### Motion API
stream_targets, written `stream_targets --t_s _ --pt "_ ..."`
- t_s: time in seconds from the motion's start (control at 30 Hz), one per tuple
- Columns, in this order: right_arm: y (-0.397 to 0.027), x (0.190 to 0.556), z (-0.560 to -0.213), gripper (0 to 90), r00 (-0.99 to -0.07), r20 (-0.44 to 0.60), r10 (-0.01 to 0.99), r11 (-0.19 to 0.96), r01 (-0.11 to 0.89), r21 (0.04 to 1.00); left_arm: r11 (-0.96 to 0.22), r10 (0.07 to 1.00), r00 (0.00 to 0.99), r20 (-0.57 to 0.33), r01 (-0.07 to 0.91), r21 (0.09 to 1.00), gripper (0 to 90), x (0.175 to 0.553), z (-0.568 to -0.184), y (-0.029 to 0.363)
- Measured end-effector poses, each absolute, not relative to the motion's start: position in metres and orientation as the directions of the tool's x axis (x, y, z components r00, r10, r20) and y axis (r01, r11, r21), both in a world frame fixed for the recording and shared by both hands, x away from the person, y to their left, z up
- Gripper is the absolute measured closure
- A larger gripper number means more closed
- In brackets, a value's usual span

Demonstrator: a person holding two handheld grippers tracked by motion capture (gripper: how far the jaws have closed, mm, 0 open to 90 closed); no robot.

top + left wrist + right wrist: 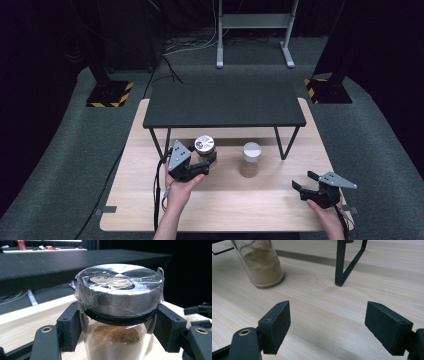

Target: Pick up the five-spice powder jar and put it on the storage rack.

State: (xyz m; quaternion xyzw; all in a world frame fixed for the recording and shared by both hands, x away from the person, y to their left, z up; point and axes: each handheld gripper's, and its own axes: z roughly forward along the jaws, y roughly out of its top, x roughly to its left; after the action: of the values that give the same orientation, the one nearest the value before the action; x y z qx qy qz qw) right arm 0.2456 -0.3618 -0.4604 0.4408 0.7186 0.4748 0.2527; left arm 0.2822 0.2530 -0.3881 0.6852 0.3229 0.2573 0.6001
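A glass jar of brown powder (117,340) has a silver lid (120,290) wrapped in clear film. My left gripper (117,327) is shut on it, the pads pressed on the glass just under the lid. From above, this jar (204,146) sits left of centre with the left gripper (206,159) around it. A second jar with a white lid (250,159) holds paler powder and stands free at the centre; its lower half is also in the right gripper view (262,265). My right gripper (304,180) hovers open at the front right, its jaws (327,325) wide apart over bare wood.
A low black shelf (225,102) on thin metal legs (340,262) spans the back of the wooden table (215,210). Black stands with yellow-striped bases (110,94) and cables lie on the grey floor beyond.
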Motion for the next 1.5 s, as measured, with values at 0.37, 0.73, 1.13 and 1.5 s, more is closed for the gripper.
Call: stream_targets --t_s 0.37,0.73,1.13,1.5 --pt "-0.361 0.246 -0.46 19.0 -0.485 0.055 0.873 0.163 0.395 0.904 -0.063 0.765 0.644 -0.021 0.108 0.992 31.3 0.287 -0.356 0.261" --pt "-0.362 0.247 -0.46 19.0 -0.485 0.057 0.873 0.162 0.398 0.903 -0.031 0.778 0.627 -0.036 0.096 0.995 31.3 0.295 -0.329 0.267" --pt "-0.362 0.246 -0.46 19.0 -0.483 0.058 0.873 0.16 0.398 0.903 -0.048 0.79 0.612 -0.02 0.094 0.994 31.3 0.311 -0.302 0.265" --pt "-0.362 0.247 -0.46 19.1 -0.486 0.056 0.872 0.163 0.396 0.903 -0.079 0.829 0.56 -0.007 0.129 0.989 31.3 0.338 -0.283 0.248"
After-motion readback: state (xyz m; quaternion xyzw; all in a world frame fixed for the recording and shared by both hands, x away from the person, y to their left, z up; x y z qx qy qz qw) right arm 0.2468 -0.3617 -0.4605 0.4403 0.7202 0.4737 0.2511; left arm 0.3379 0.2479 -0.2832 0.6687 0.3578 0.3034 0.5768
